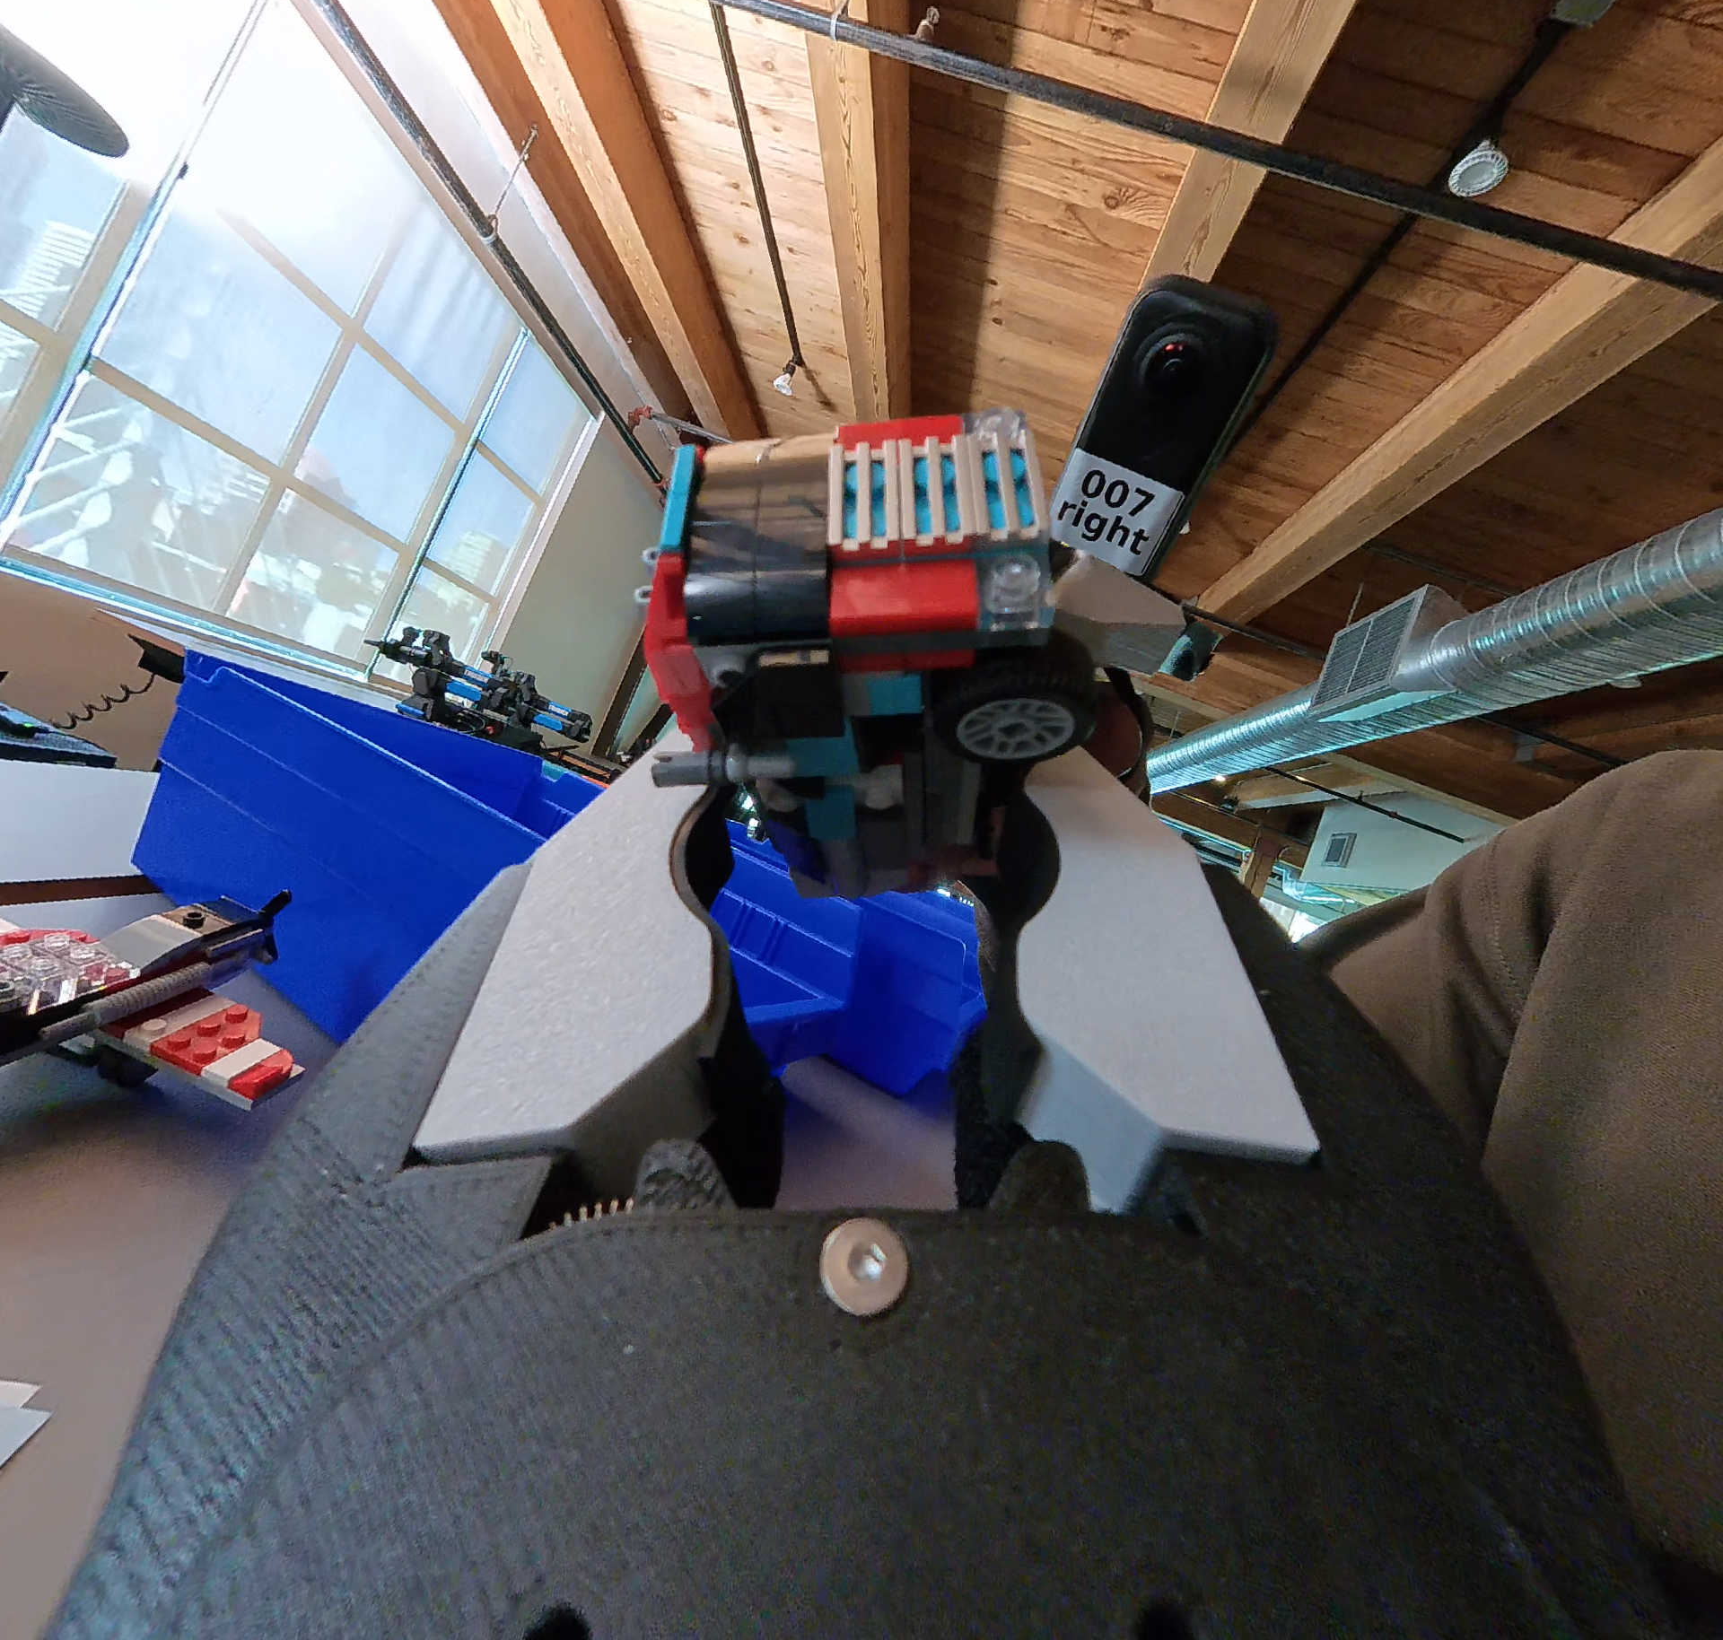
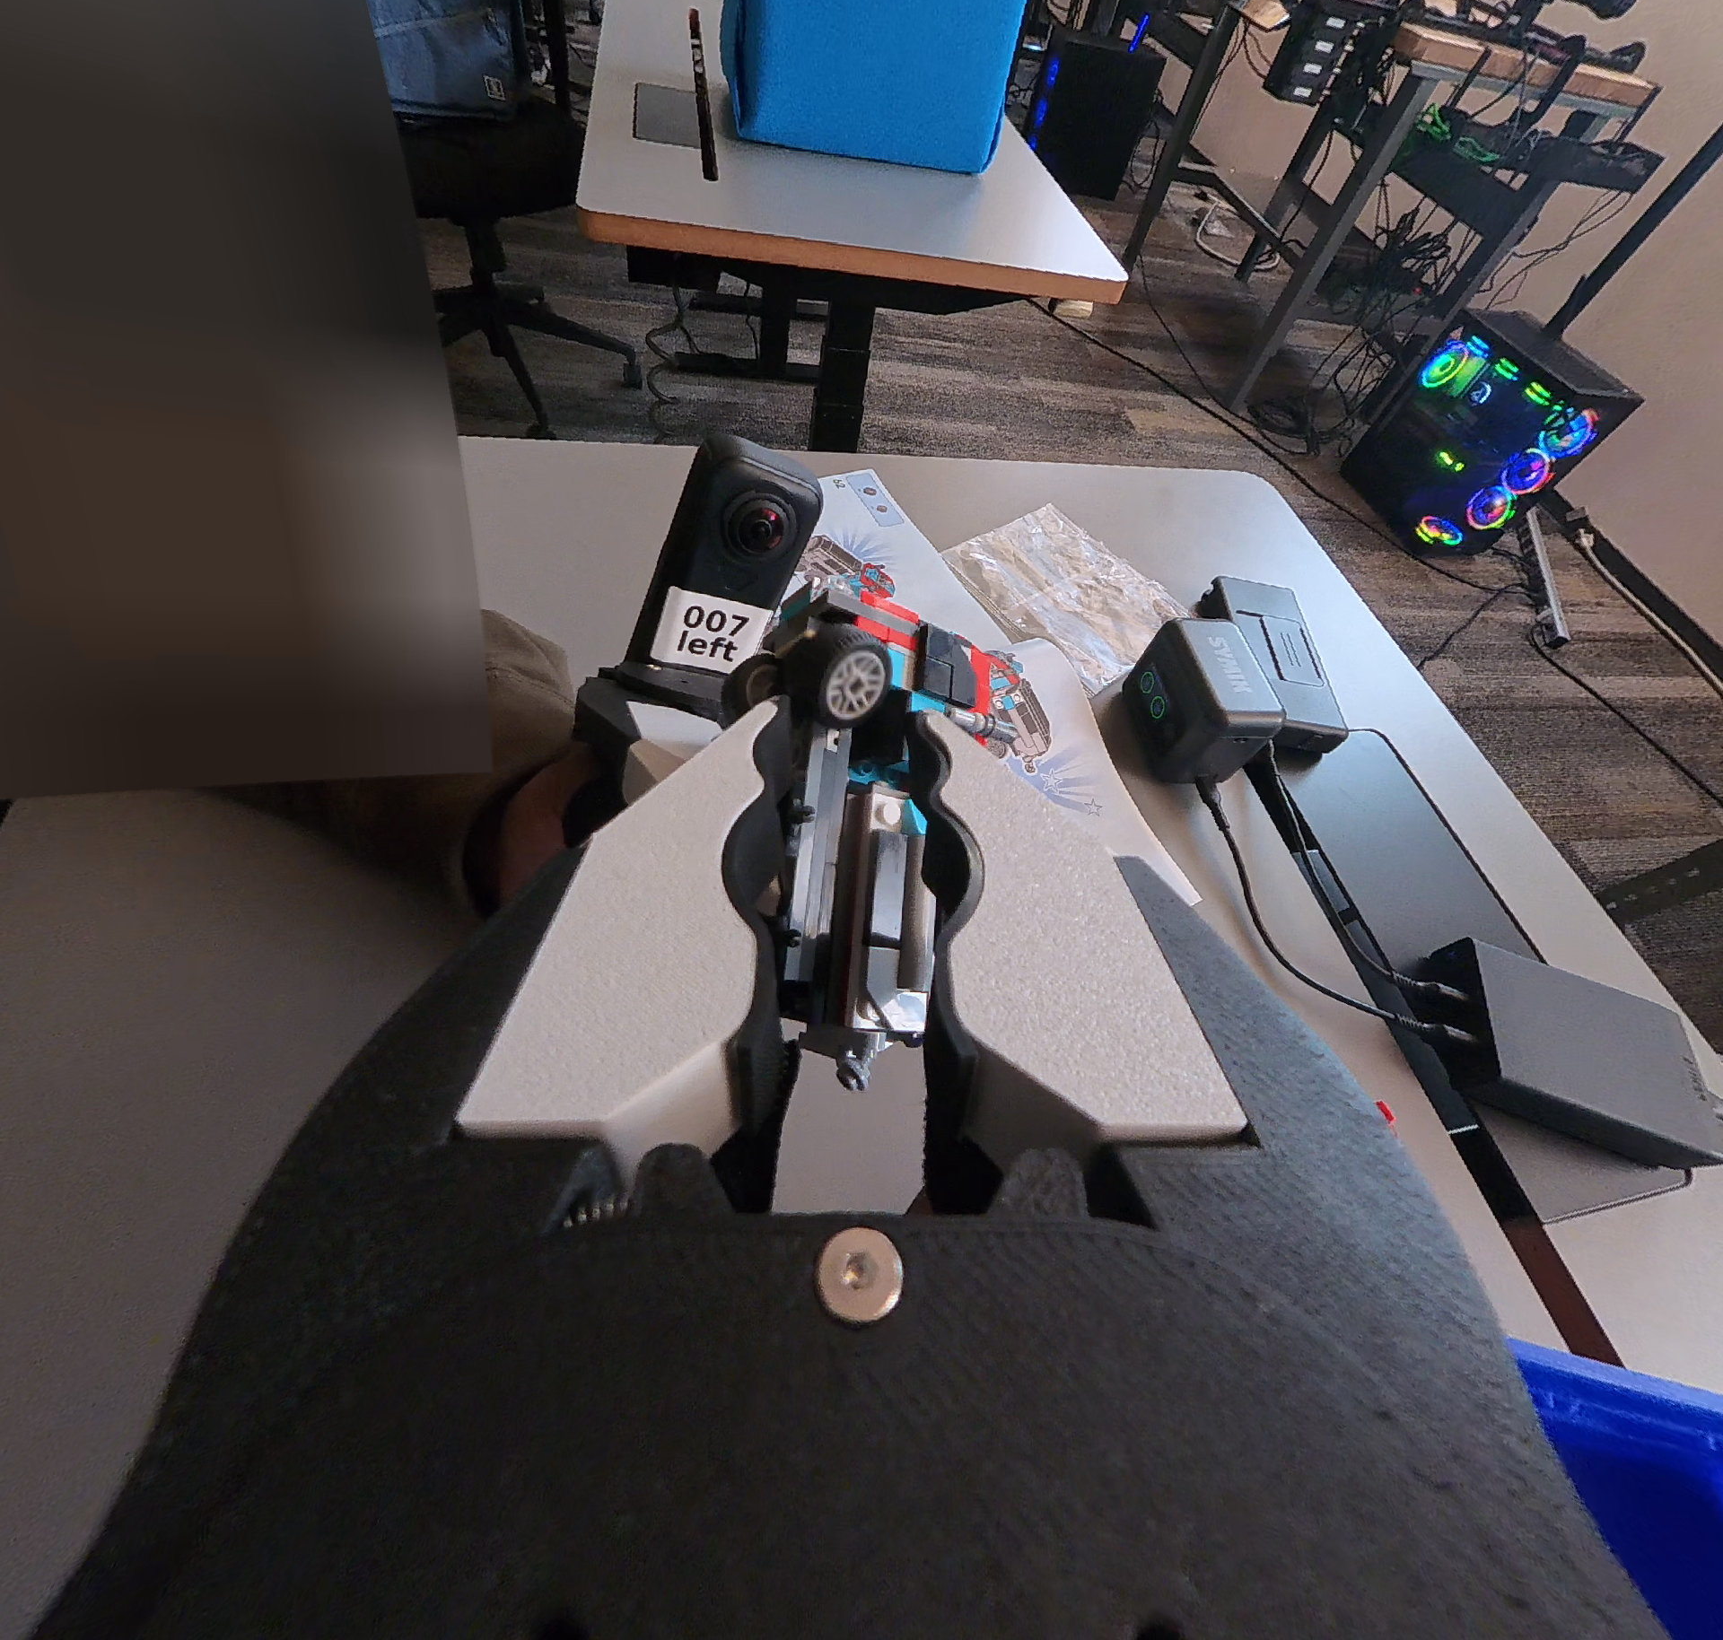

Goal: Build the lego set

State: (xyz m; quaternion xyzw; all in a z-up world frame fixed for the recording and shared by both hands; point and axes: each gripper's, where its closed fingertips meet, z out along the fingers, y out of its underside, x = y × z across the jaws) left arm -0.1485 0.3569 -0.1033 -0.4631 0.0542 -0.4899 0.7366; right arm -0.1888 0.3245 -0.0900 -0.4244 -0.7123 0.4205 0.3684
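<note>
Grey table (image 2: 1165, 514) — red-teal brick truck (image 2: 867, 663); right tongs (image 2: 850, 738) clamp it; left tongs (image 1: 862, 812) wide

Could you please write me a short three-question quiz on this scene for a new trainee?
1. True or false: the right gripper grips the toy truck between its fingers.
2. What lies on the table under the truck? A) a printed leaflet B) a towel C) a plate
3. What colour are the bins beside the left gripper?

Key:
1. True; both fingers press on the truck's long grey body.
2. A, the leaflet.
3. Blue.
</note>
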